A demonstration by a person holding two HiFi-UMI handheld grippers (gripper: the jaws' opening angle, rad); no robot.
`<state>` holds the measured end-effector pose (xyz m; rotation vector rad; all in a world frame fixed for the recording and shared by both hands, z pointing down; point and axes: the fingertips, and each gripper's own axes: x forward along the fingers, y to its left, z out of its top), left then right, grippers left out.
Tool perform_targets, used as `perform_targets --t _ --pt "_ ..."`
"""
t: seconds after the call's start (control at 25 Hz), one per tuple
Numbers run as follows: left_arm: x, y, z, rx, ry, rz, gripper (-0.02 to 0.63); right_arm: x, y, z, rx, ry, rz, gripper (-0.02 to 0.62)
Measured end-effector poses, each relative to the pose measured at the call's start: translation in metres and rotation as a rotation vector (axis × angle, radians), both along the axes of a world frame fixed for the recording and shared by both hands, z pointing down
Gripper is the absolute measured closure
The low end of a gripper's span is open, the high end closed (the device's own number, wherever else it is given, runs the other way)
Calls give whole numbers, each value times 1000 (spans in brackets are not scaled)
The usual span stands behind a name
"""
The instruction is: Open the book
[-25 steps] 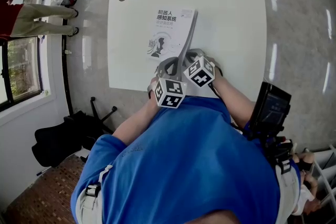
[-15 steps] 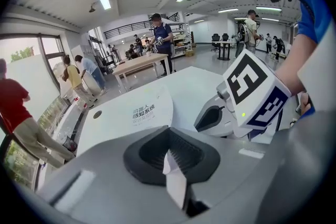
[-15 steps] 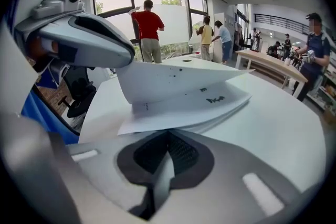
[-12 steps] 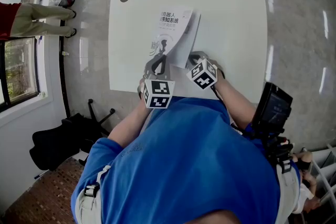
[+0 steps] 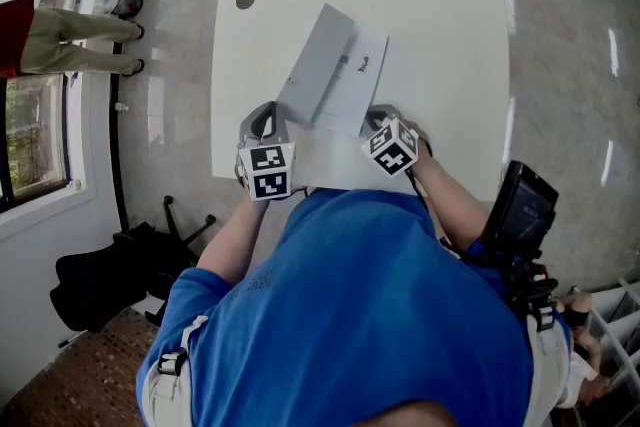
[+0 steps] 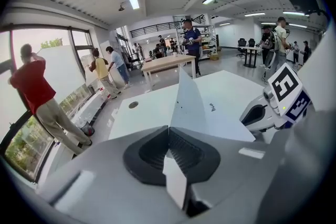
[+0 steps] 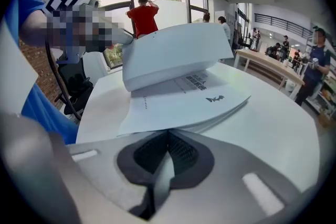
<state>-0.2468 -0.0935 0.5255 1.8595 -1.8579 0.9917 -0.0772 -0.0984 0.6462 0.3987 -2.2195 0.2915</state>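
A white book lies on the white table [image 5: 450, 35]. Its cover [image 5: 315, 65] is lifted and leans over to the left, baring the printed title page [image 5: 358, 80]. My left gripper [image 5: 272, 113] is shut on the cover's near corner; in the left gripper view the cover [image 6: 185, 105] rises straight out of the closed left gripper [image 6: 168, 131]. My right gripper [image 5: 373, 120] sits at the near right corner of the page block, shut on the page edge [image 7: 184, 105]. The right gripper view shows the raised cover [image 7: 176, 52] arching over the pages, beyond the right gripper [image 7: 168, 136].
A round cable hole [image 5: 245, 0] sits at the table's far left corner. A person [image 5: 60, 35] stands by the window at the left. A black chair [image 5: 100, 275] is on the floor at the near left. A black device [image 5: 520, 205] is at the right.
My left gripper has swung left and a little up with the cover in it, turning the cover from nearly closed to leaning open. The right gripper has stayed put.
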Motion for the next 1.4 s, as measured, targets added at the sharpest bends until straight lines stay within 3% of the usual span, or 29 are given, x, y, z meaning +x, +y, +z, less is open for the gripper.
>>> perform_targets --t 0.28,0.76,1.12,1.28,1.4 --pt "-83 12 3 6 3 -77 597 -31 9 -5 23 49 15 592" --pt "-122 -9 45 -55 -16 -98 601 -14 -8 1 30 108 58 592" --pt "-124 -18 95 -124 -16 -39 600 -8 -17 3 30 130 94 592" --pt "-102 -27 89 -76 0 32 600 -5 -22 3 32 132 106 592" --pt "-65 -30 78 -6 16 142 600 -3 -22 4 31 125 112 592"
